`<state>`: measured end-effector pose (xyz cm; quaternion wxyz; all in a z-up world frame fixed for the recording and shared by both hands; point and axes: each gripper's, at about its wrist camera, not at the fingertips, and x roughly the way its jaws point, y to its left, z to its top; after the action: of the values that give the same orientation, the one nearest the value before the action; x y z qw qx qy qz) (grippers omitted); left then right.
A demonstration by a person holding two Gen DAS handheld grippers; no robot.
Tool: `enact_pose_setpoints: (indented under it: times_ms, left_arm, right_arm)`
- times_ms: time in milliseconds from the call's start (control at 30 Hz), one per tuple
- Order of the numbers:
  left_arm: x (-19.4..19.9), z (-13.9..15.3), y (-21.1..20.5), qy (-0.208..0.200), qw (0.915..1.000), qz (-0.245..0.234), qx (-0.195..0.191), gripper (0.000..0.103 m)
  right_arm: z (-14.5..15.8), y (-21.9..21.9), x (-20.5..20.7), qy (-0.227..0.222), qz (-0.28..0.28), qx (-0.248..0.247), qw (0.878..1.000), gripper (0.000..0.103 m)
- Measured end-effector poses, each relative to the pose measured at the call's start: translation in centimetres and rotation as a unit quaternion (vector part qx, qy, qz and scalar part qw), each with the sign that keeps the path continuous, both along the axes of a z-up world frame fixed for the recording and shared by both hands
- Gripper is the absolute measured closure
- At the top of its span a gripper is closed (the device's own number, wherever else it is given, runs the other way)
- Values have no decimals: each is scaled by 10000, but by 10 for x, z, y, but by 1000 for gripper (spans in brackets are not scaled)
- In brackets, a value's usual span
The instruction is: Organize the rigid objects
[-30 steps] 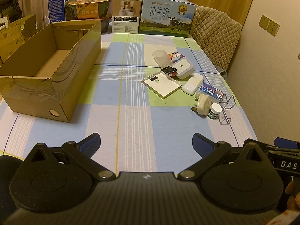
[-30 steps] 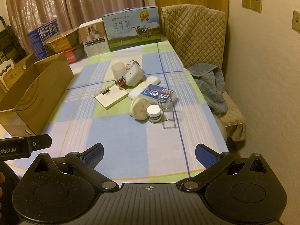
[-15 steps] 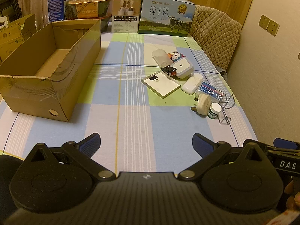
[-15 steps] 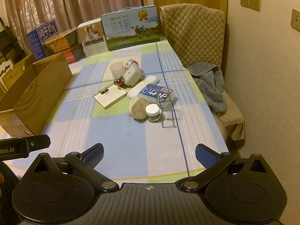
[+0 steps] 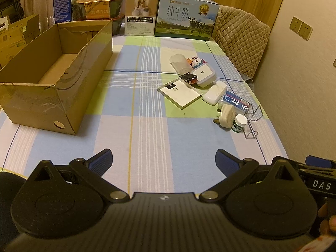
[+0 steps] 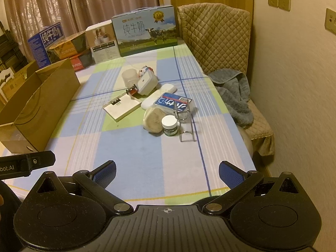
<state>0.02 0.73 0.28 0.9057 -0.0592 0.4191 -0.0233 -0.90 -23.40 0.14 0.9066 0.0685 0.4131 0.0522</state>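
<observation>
Checked tablecloth (image 5: 147, 138) (curtains (image 6: 94, 4) behind)

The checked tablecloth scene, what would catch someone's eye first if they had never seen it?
Probably the big open brown cardboard box on the left of the checked tablecloth, with nothing visible inside. Next, the cluster of small items on the right: a flat white rectangular case, a blue-and-white packet and a small white-capped jar. Both the left gripper and right gripper sit open near the table's front edge.

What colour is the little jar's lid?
White; the little jar shows best in the right wrist view.
</observation>
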Motion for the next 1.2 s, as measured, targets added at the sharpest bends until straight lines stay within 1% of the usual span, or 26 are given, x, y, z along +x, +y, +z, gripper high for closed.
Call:
enact_pose_setpoints:
  times_ms: [533, 833, 1200]
  left_arm:
    - [0, -1, 1, -15, 10000, 0, -30, 1]
    - [2, -3, 1, 7, 9999, -4, -140, 1]
    - [16, -7, 1, 16, 9997, -163, -199, 1]
  right_arm:
    - [0, 1, 0, -7, -9, -6, 10000, 2]
    - [-2, -2, 0, 31, -74, 38, 10000, 2]
    - [-5, -10, 8, 27, -116, 60, 9999, 2]
